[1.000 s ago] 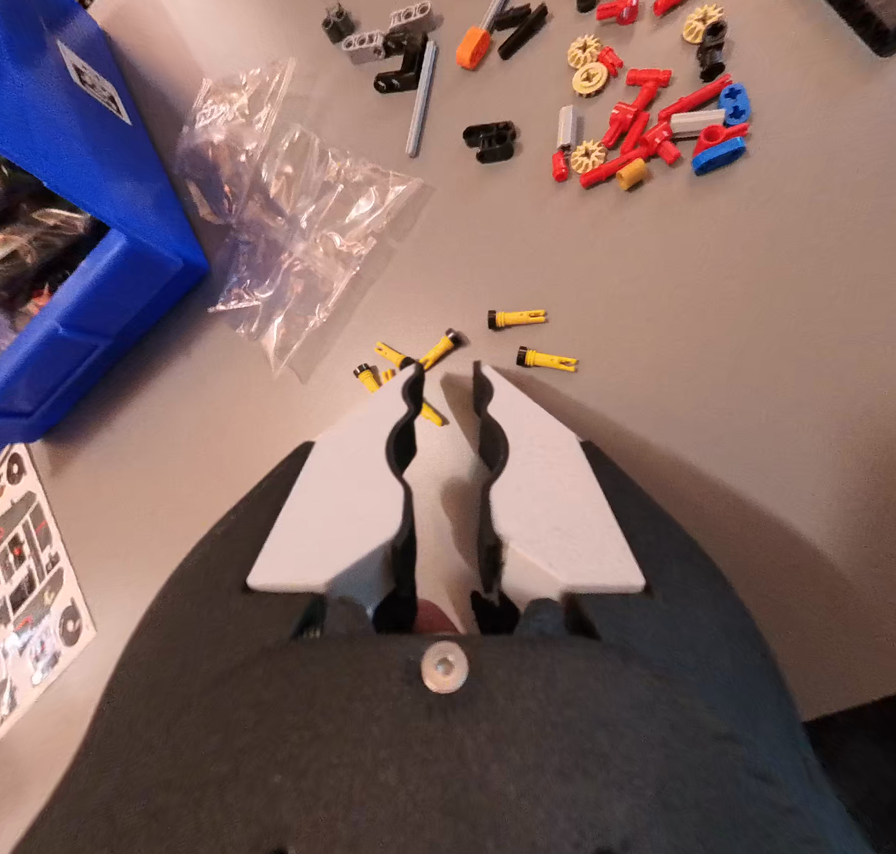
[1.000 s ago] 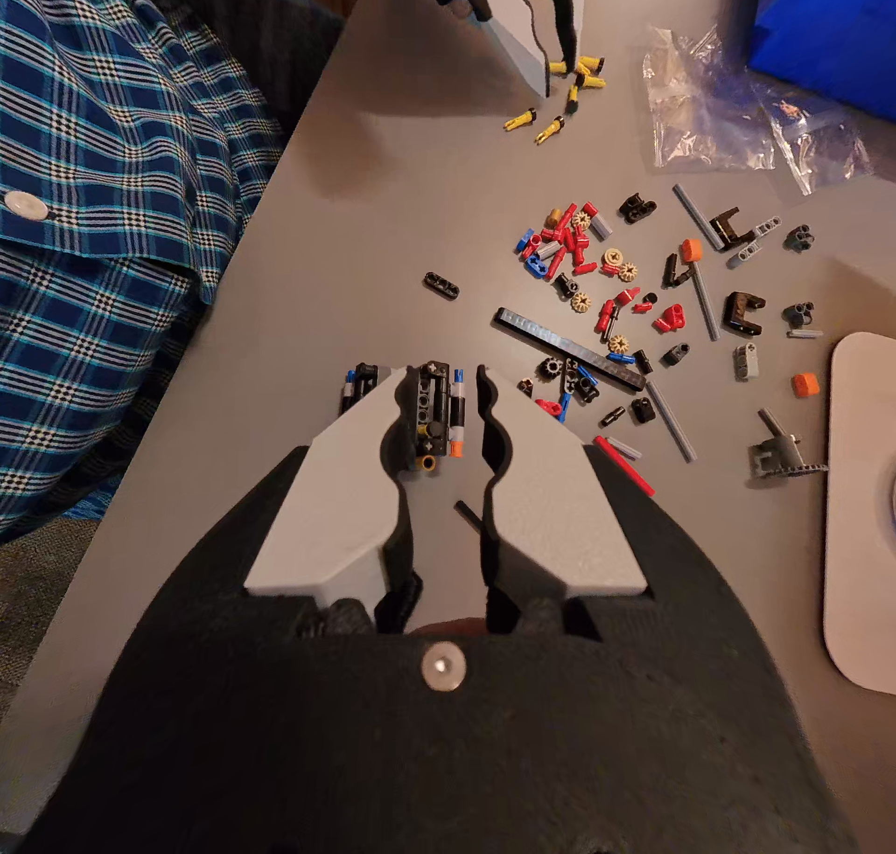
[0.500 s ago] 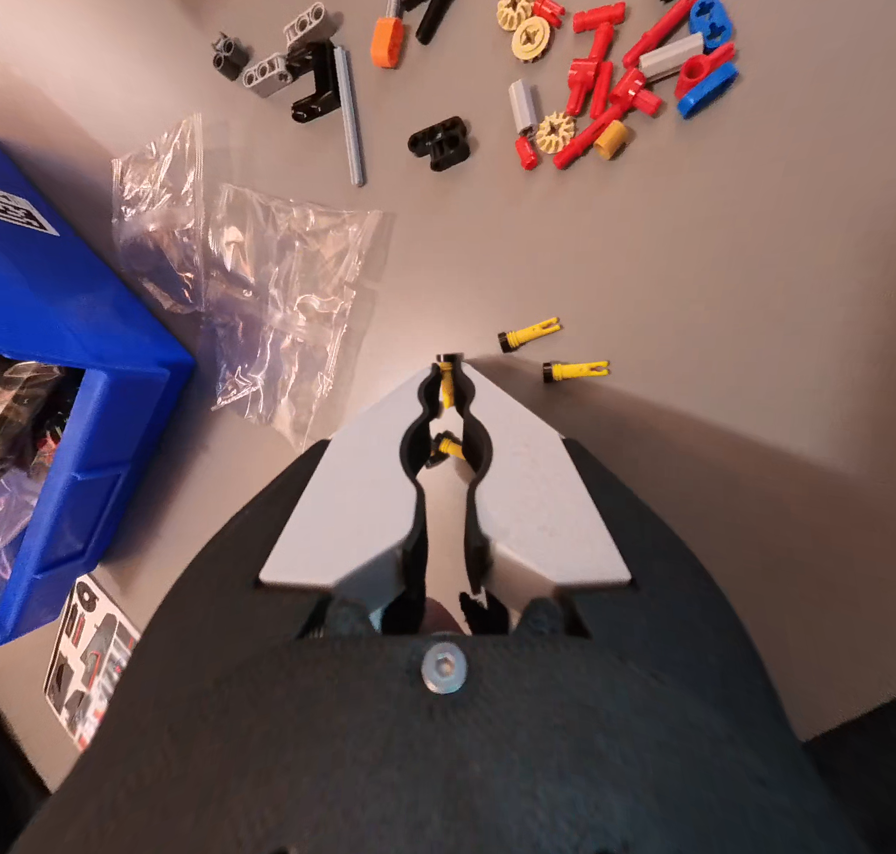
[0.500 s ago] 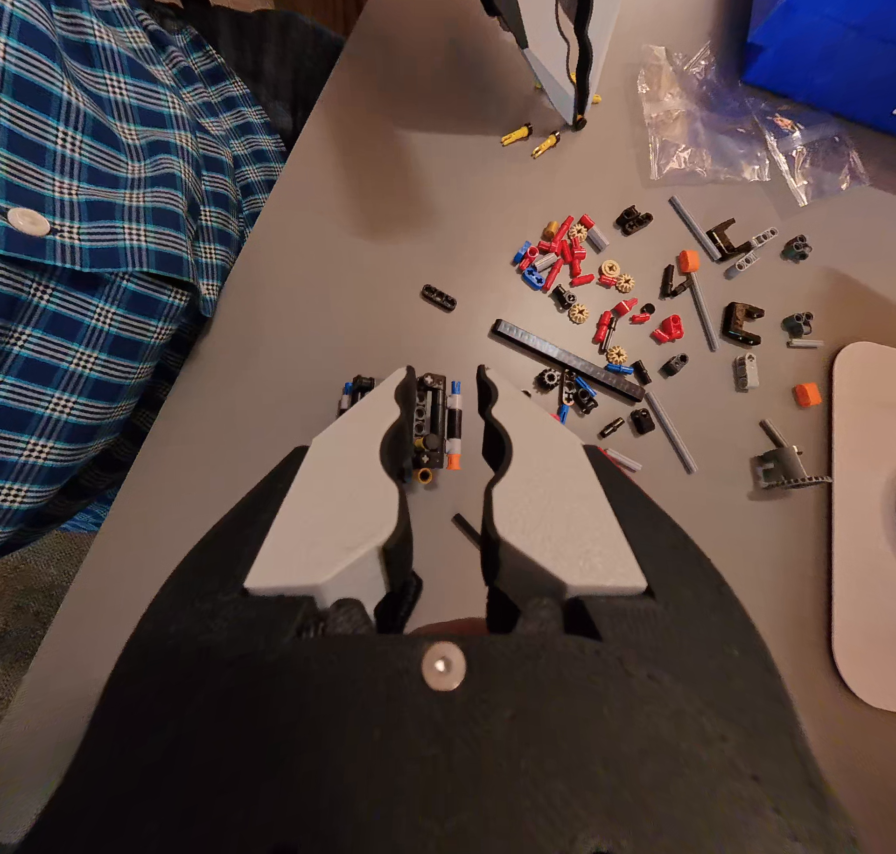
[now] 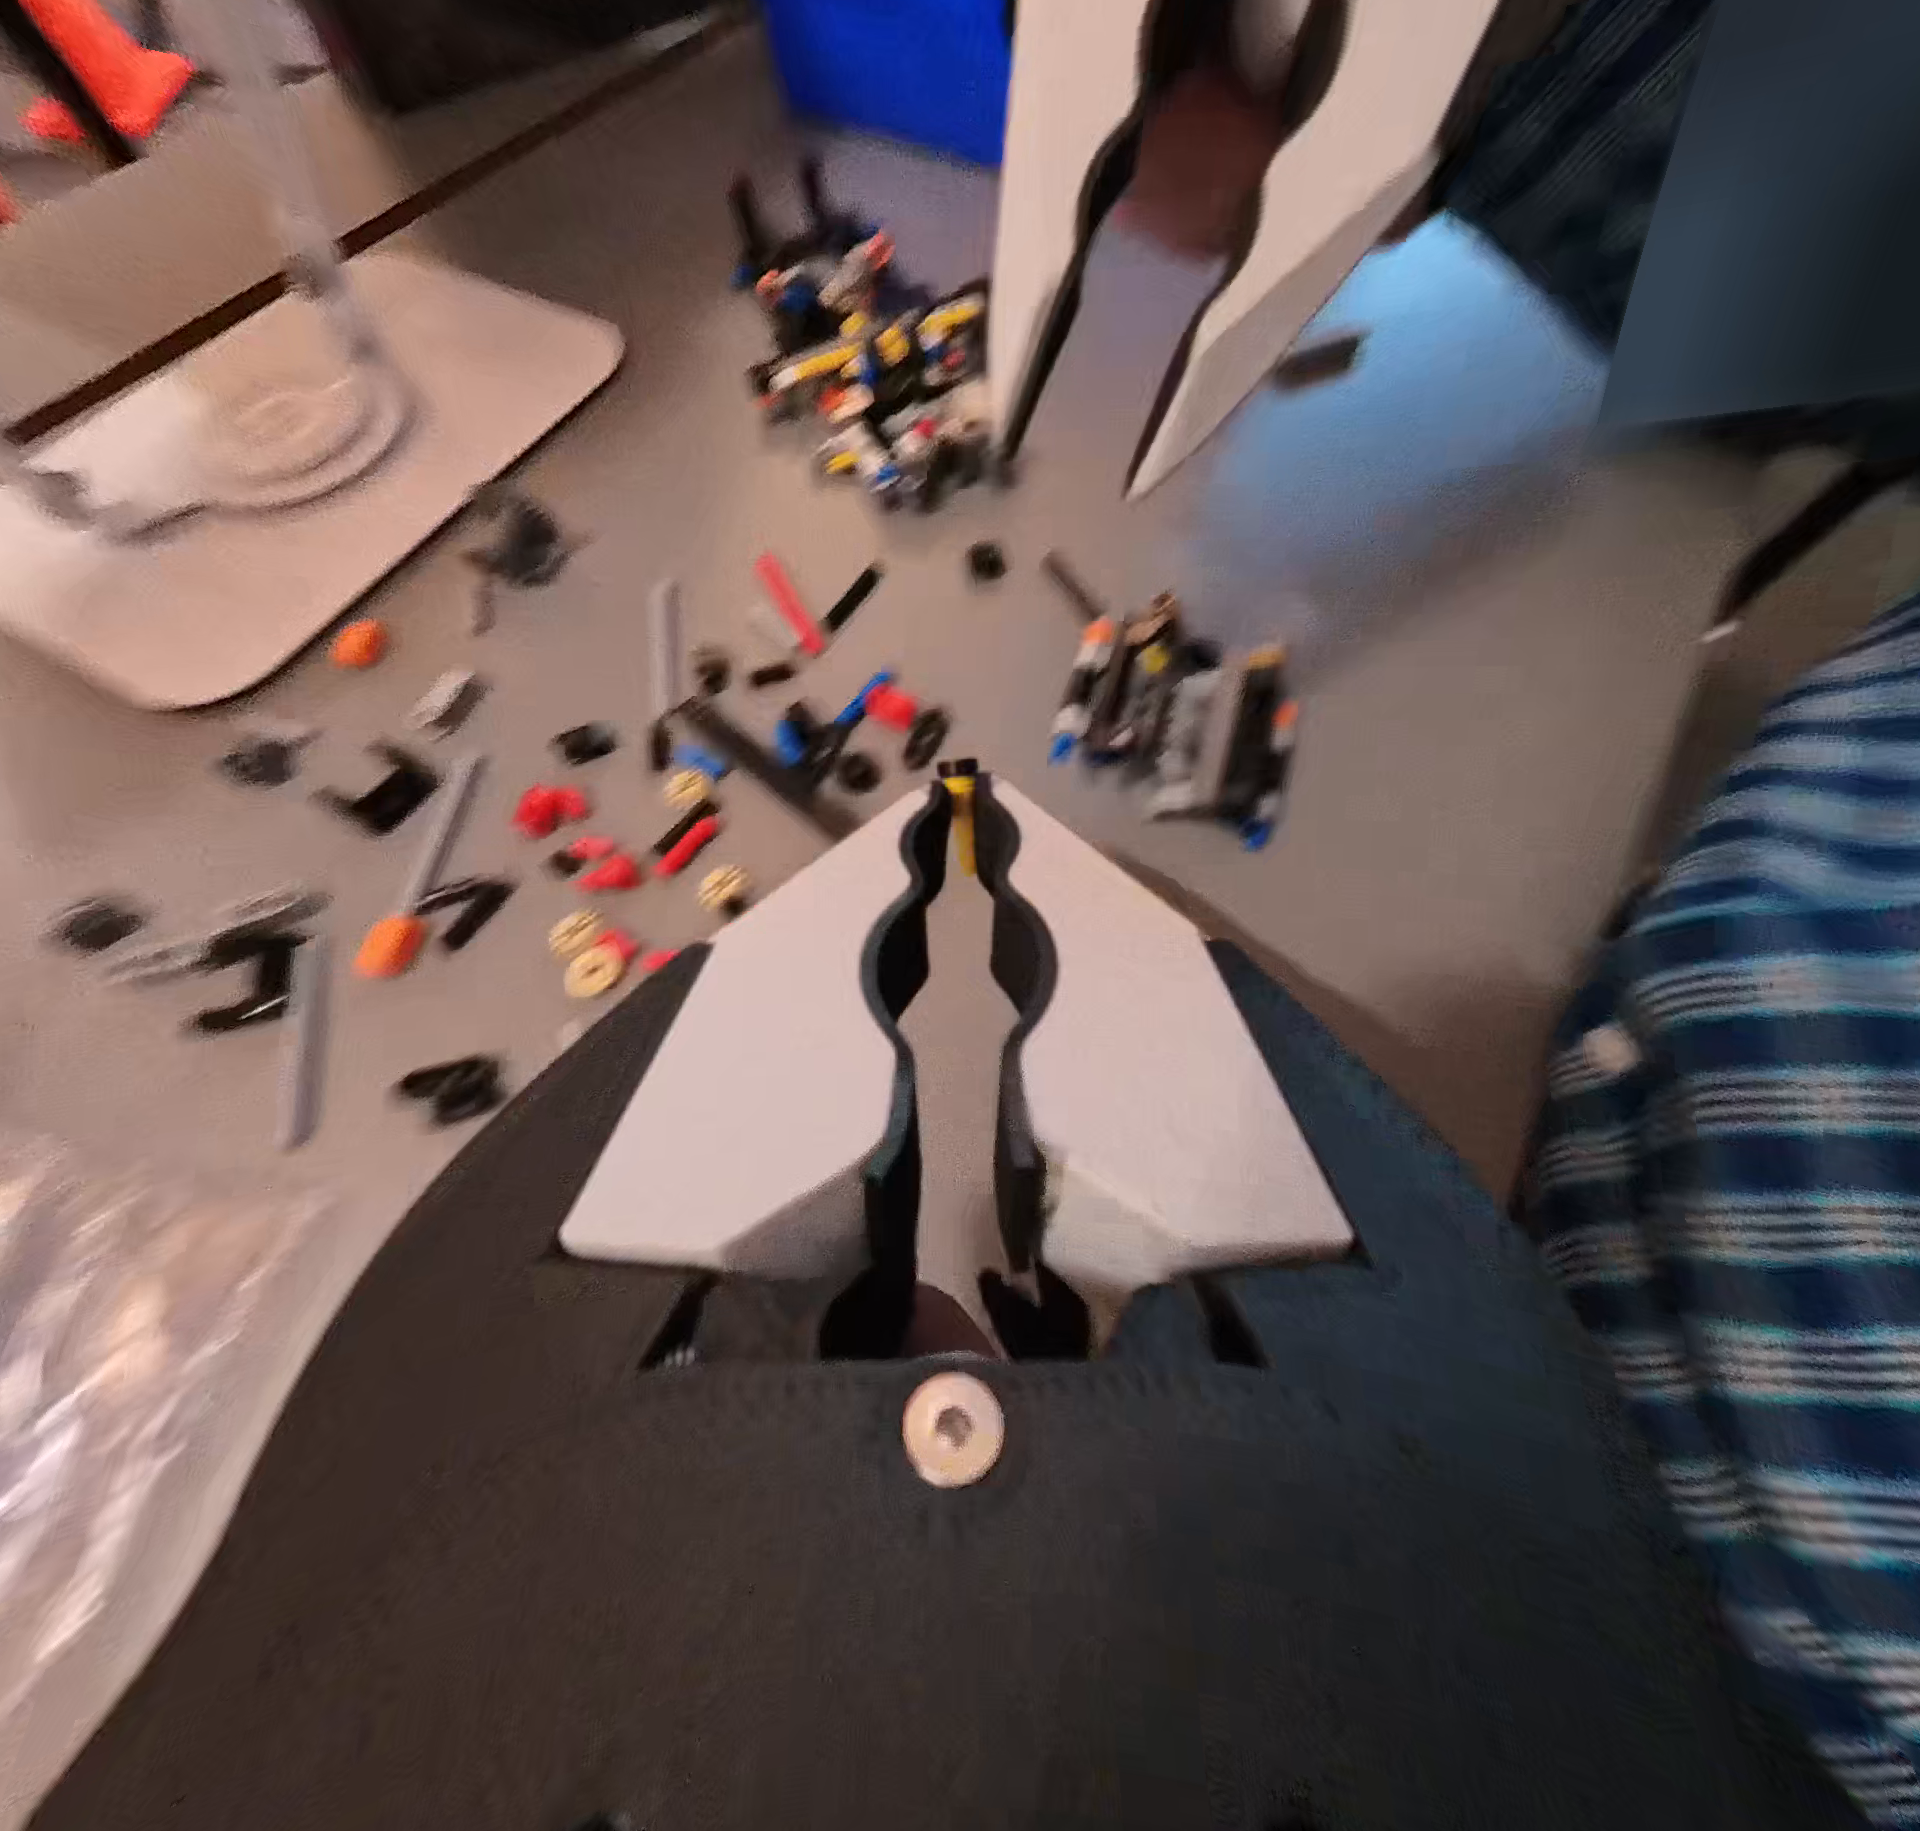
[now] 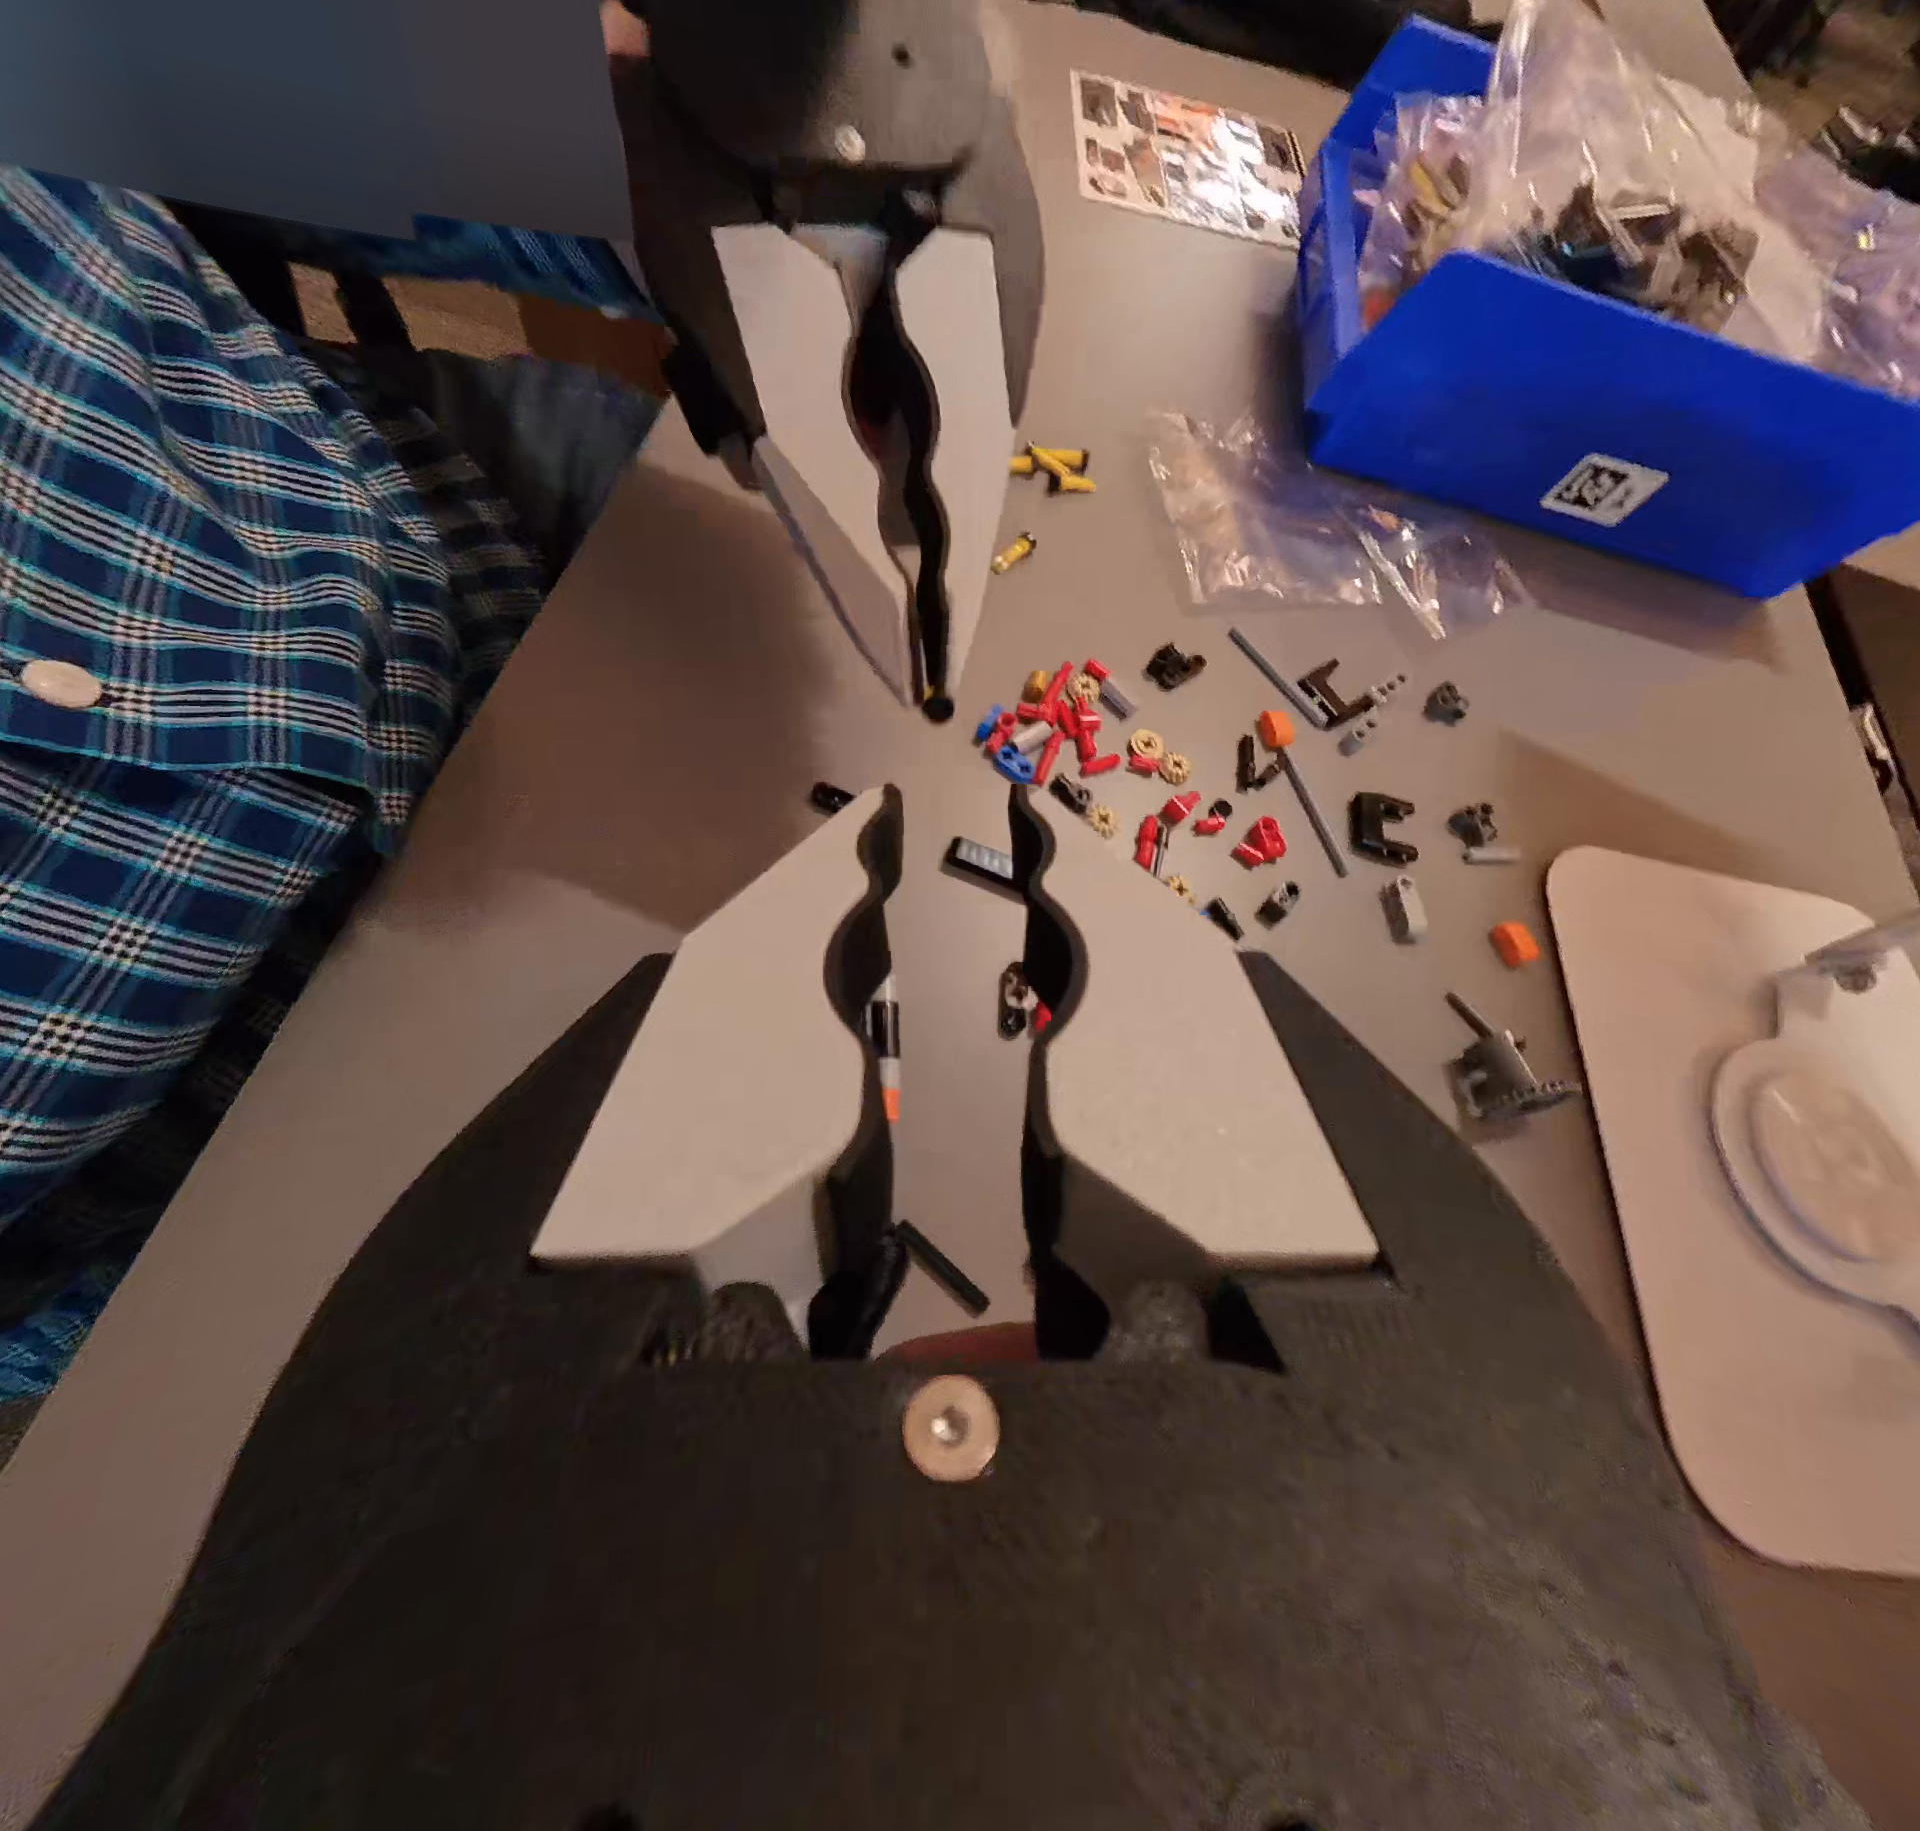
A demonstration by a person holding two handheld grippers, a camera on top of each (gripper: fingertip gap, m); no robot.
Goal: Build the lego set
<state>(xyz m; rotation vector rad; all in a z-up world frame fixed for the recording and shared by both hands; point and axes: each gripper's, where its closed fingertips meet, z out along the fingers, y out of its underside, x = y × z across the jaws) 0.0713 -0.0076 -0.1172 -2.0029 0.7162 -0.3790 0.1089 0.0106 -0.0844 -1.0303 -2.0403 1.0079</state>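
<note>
My left gripper (image 5: pixel 961 794) jaws are pinching a small yellow pin (image 5: pixel 964 825) with a black head, held above the grey counter (image 5: pixel 1403 846); my right gripper (image 6: pixel 951 794) jaws are spread, holding nothing, over loose lego pieces (image 6: pixel 1081 732). Writing: a square printed marker on the blue plastic bin (image 6: pixel 1558 410) and a printed sticker sheet (image 6: pixel 1184 155), neither recorded here. The left wrist view, blurred, shows a part-built assembly (image 5: pixel 1184 711) on the counter; only the right wrist view shows crinkled clear bags (image 6: pixel 1309 524) and spare yellow pins (image 6: pixel 1055 467).
</note>
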